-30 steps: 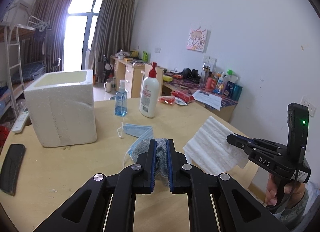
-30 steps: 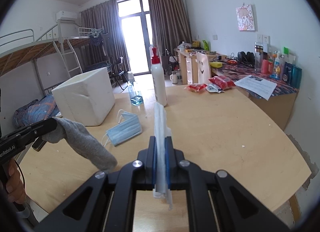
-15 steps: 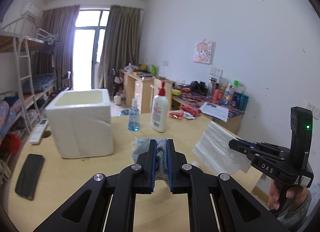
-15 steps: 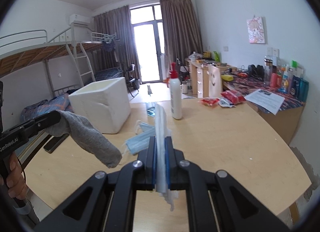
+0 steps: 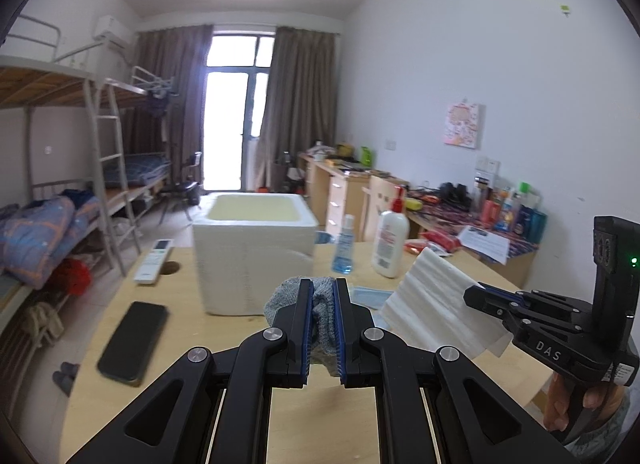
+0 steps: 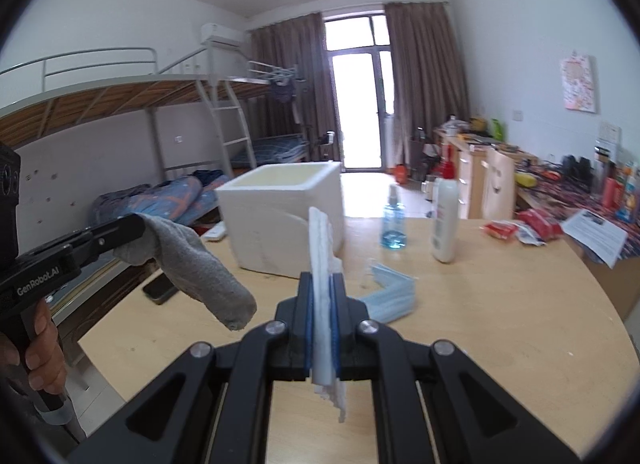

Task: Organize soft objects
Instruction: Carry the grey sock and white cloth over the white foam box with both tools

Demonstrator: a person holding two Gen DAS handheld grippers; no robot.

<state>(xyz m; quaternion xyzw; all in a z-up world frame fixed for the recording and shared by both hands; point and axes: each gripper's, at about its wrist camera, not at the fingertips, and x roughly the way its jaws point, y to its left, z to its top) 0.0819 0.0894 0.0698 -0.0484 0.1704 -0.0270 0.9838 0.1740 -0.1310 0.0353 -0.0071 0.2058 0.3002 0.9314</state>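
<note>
The grey sock [image 5: 320, 320] is sitting at lower centre of the left wrist view, pinched between the left gripper [image 5: 320, 328]'s fingers, which are clamping together on it. In the right wrist view the same sock is hanging at left of frame, its long axis drooping from the fingers toward lower right, toe free above the bench [image 6: 500, 324]. The white tissue sheet [image 6: 322, 264] is standing edge-on at centre of the right wrist view, squeezed between the right gripper [image 6: 322, 328]'s fingers, its long axis running up and down the frame, with a ragged end dangling below them.

The white foam box [image 5: 252, 260] is lying straight ahead of both pairs of fingers, open top up: just above the sock in the left wrist view, and just above and left of the sheet in the right wrist view. Judging from that, the sock is probably the nearer load to the box mouth, and both would need to rise above its rim.

A blue face mask [image 6: 390, 292] is lying flat on the bench just right of the right fingers, untouched. A spray bottle [image 6: 394, 223], lotion bottle [image 6: 444, 219] and black phone [image 5: 134, 342] are staying clear of the path.
</note>
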